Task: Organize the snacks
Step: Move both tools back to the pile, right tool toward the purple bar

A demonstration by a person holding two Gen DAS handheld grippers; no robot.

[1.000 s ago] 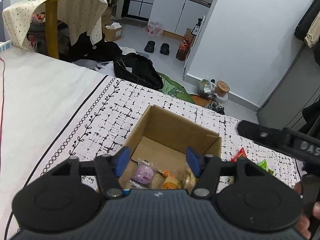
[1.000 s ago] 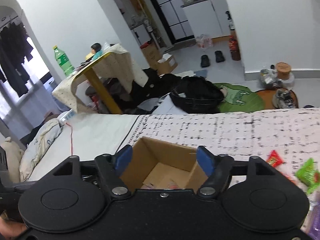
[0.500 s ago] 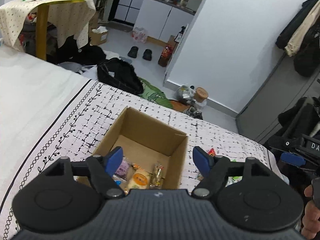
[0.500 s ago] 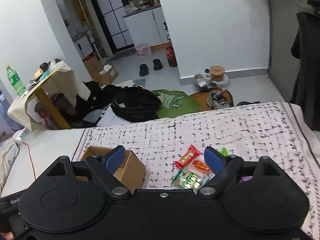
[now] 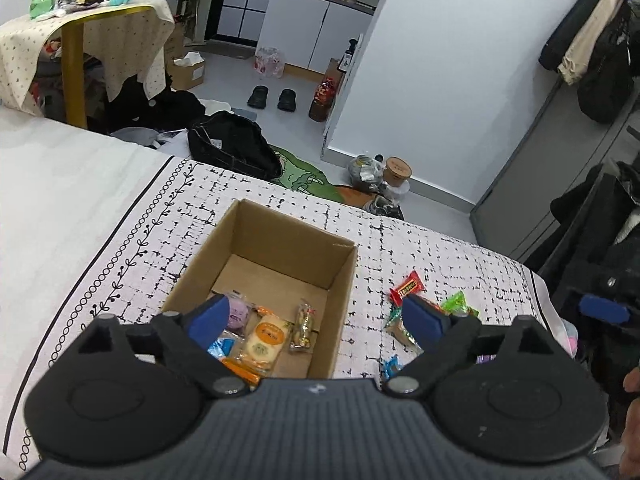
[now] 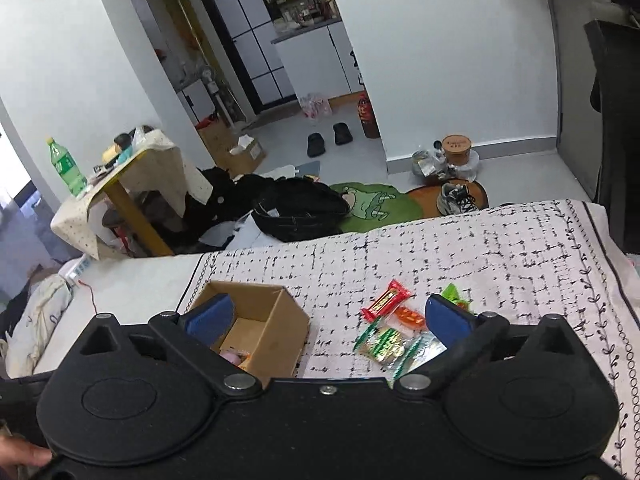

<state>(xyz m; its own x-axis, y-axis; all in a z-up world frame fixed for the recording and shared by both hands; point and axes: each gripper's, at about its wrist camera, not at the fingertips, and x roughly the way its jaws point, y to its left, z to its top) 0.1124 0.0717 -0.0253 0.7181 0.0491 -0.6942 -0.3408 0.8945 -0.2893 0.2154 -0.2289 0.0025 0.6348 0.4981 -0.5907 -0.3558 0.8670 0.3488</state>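
A brown cardboard box (image 5: 340, 264) (image 6: 298, 322) stands open on the patterned bedspread and holds several wrapped snacks, among them a yellow-orange packet (image 5: 266, 340) and a purple one (image 5: 240, 312). Loose snacks lie to its right: a red bar (image 5: 408, 288) (image 6: 386, 300), an orange packet (image 6: 410, 316), a green packet (image 5: 456, 302) and a green striped pack (image 6: 384, 346). My left gripper (image 5: 316, 318) hovers above the box's near end, its jaws opening with nothing between them. My right gripper (image 6: 328, 318) hangs over the gap between box and loose snacks, jaws opening and empty.
The bedspread (image 6: 500, 248) ends at the bed's far edge, with a black bag (image 6: 300, 208), a green rug and shoes on the floor beyond. A cloth-covered table (image 5: 88, 32) with a green bottle stands at the back left. Dark coats hang at the right.
Both grippers have opened wider and lifted back from the box. The right one swung rightward from over the box, bringing the loose snacks into its view.
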